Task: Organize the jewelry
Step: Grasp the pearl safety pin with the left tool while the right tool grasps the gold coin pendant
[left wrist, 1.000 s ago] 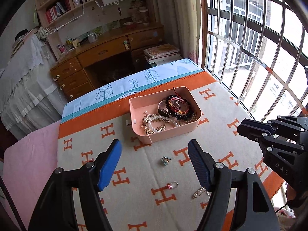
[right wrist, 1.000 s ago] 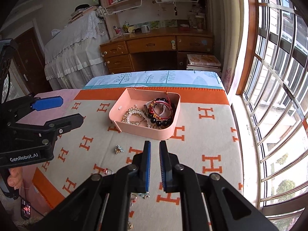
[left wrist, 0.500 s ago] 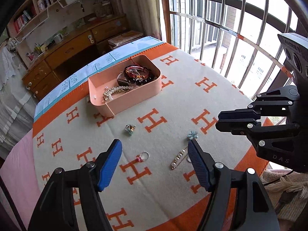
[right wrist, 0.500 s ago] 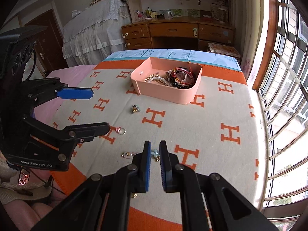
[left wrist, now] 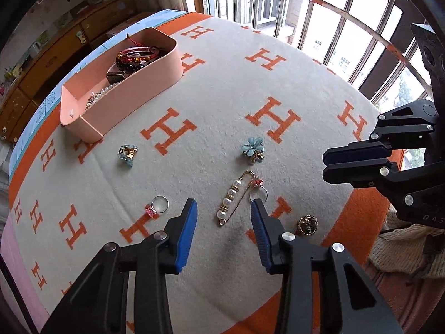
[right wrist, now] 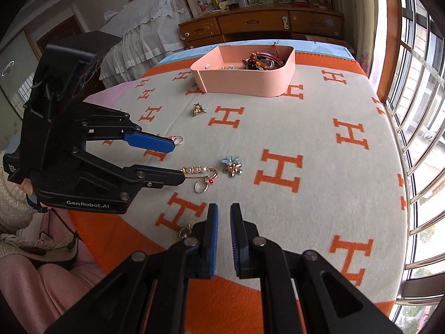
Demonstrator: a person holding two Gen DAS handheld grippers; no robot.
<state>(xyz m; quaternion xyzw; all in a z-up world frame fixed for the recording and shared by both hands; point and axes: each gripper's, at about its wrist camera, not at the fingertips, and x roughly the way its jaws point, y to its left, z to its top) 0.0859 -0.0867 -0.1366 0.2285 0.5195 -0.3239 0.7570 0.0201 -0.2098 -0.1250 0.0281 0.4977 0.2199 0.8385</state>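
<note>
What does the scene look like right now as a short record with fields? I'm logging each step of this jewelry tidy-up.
surface: blanket with orange H pattern
tray: pink tray at the far side, holding bracelets and a pearl string
loose pieces: pearl pin, blue flower piece, ring with pink stone, small blue clip, round gold brooch
left gripper: jaws closing, low over the pearl pin, pads not on it
right gripper: shut, empty, above the blanket near its edge

pearl pin [left wrist: 229, 202] flat, pink tray [left wrist: 133, 94] beyond
</note>
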